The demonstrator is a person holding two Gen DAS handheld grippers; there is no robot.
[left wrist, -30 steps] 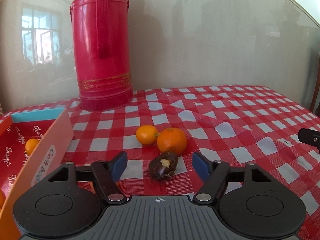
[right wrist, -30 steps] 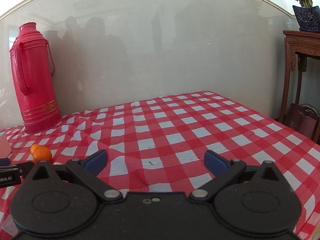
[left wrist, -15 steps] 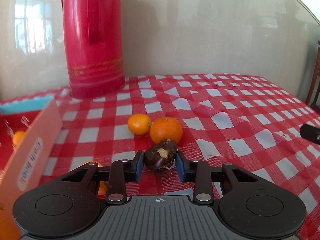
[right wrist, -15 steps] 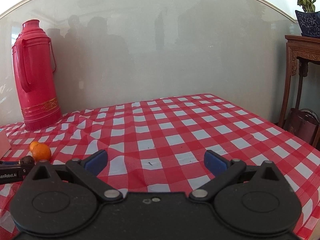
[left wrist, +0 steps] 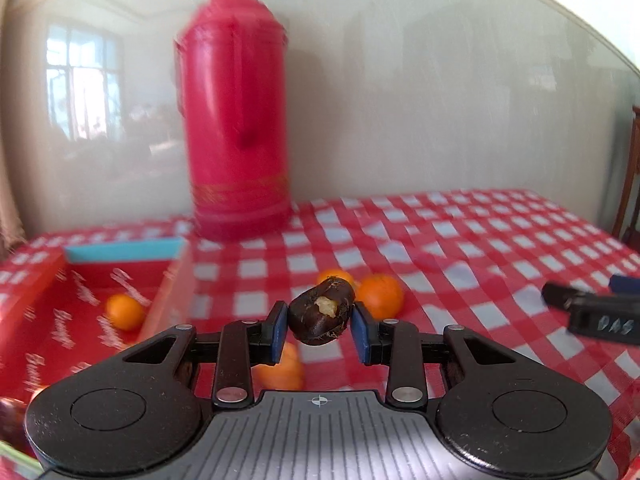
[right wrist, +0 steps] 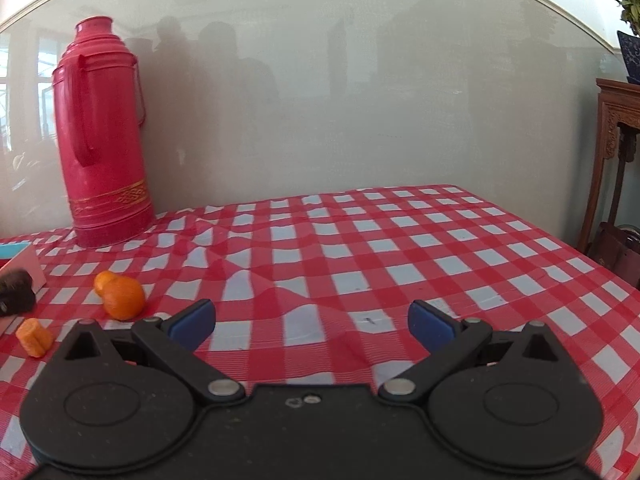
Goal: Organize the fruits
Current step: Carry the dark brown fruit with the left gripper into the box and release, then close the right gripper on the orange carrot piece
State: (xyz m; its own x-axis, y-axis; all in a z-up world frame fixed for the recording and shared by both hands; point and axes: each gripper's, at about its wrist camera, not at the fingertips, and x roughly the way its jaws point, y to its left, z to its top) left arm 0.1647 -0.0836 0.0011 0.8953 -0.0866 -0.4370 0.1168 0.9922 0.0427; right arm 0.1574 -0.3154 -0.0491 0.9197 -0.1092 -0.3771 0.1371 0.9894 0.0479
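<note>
Left wrist view: red-and-white checked tablecloth (left wrist: 460, 248) is covering the table, pale glossy wall behind is reflecting a window. Red thermos (left wrist: 236, 120) is standing at the wall. Open red box (left wrist: 48, 320) is sitting at left, script lettering inside too blurred to read, one orange (left wrist: 125, 311) lying in it. Left gripper (left wrist: 320, 326) is clamping a dark brown fruit (left wrist: 322, 314), its skin split and showing a pale yellow patch, lifted clear of the cloth. Two oranges (left wrist: 378, 295) are lying just behind it. Right gripper (left wrist: 592, 308) is showing at the right edge.

Right wrist view: same cloth and wall; carved wooden stand (right wrist: 618, 140) is standing at right. Right gripper's jaws are standing wide apart, holding nothing. An orange piece (right wrist: 34, 337) is lying near the oranges.
</note>
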